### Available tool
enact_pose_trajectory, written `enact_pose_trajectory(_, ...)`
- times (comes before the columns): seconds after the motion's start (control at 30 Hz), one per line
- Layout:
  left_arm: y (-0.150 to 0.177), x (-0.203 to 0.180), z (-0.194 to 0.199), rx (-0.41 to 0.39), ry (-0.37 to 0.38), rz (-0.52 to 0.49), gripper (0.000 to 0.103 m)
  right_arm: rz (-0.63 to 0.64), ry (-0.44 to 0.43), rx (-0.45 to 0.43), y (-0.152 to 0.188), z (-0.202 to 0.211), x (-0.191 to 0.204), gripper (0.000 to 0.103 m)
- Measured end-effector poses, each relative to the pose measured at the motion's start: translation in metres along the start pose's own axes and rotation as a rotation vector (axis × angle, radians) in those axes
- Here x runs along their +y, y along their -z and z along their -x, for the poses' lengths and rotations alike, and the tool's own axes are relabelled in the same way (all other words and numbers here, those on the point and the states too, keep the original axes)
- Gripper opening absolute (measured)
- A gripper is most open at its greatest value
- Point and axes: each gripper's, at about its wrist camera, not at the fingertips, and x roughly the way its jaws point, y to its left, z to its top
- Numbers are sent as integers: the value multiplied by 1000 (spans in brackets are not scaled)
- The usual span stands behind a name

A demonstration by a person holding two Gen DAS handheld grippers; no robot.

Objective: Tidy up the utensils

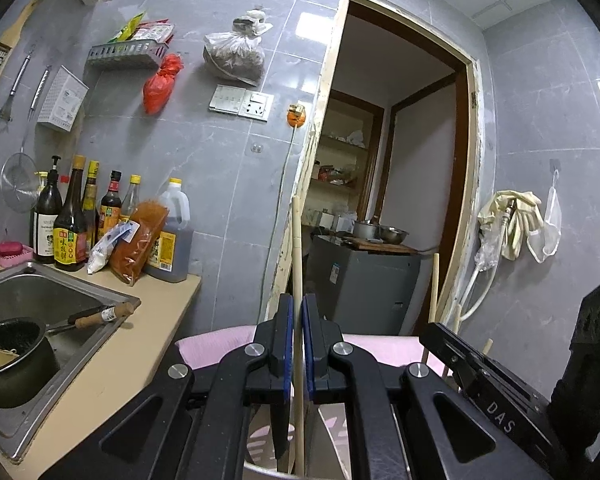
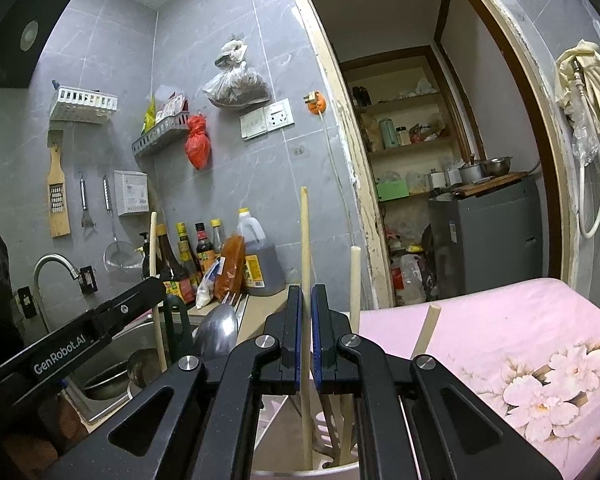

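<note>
Pale wooden chopstick [image 1: 297,264] stands upright, pinched in my left tool [image 1: 298,344]; my right tool [image 2: 307,336] is clenched on another pale wooden stick [image 2: 305,248]. Both lower ends reach into what looks like a pink slotted holder [image 2: 326,432] below.

left tool [image 1: 298,320] closed, level | right tool [image 2: 306,312] closed, level

A home kitchen: steel sink [image 1: 40,296], sauce bottles [image 1: 70,220] on the counter [image 1: 140,344], grater [image 2: 58,196] hung on tiled wall.
</note>
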Motion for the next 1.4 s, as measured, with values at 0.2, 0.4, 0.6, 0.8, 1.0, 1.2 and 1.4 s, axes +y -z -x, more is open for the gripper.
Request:
enact_pose_trajectory(0.2,3,2,1,35,-2,-8,5,-2,-9,11,2,2,-1,10)
enact_pose_trajectory(0.4,3,4,1,91,2,8,5,-7,-12,24,-1,5,-2,19)
enact_pose_trajectory(0.6,-1,1,3,140,14,18,28,-9,0,23,-11,15,0,33)
enact_pose_trajectory(0.8,-16,-6,11,160,19,15,41,-16,25,14,-31,34,0,46)
enact_pose_trajectory(1.0,-35,-16,25,173,5,25,58,-12,78,27,-53,61,-11,56)
enact_pose_trajectory(1.2,-48,-32,44,187,-7,25,86,-11,130,47,-72,91,-28,78)
enact_pose_trajectory(1.4,-52,-52,70,184,-45,22,103,-5,174,59,-85,128,-44,91)
